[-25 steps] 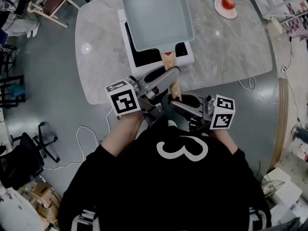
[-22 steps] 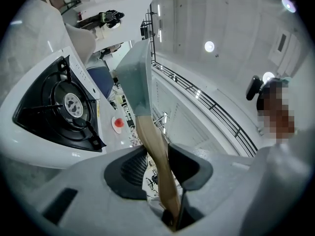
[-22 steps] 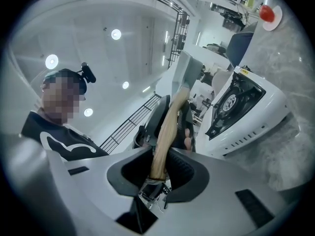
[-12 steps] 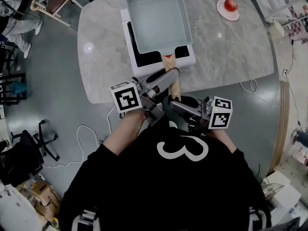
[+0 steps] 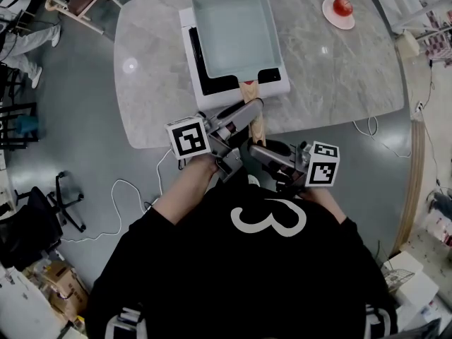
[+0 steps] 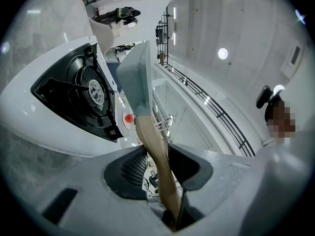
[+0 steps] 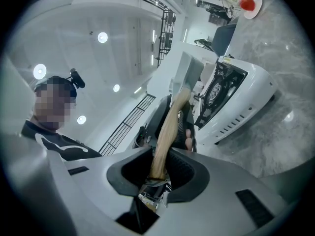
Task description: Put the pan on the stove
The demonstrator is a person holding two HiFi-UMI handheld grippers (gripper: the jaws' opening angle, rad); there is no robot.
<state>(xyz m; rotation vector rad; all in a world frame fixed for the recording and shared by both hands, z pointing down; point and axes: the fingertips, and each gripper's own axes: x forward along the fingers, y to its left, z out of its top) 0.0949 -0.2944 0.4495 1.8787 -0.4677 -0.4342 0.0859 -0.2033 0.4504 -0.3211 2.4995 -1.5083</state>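
A pale grey-blue square pan [image 5: 233,30] hangs low over the black top of the white stove [image 5: 201,83] on the marble table [image 5: 339,69]. I cannot tell whether it touches the stove. Its wooden handle [image 5: 253,108] runs back toward me. My left gripper [image 5: 244,115] is shut on the handle from the left. My right gripper [image 5: 260,150] is shut on the handle's near end. In the left gripper view the handle [image 6: 156,154] runs between the jaws of that gripper [image 6: 160,168] up to the pan [image 6: 135,80], beside the stove [image 6: 74,97]. The right gripper view shows that gripper [image 7: 158,173] clamping the handle [image 7: 166,132].
A red tomato on a small white plate [image 5: 341,9] sits at the table's far right. The table's near edge lies just under the grippers. A white cable [image 5: 134,196] and an office chair [image 5: 42,210] are on the floor to the left.
The pan has sunk toward the stove with both grippers holding its handle. It looks smaller and further from the head camera. Both grips are unchanged.
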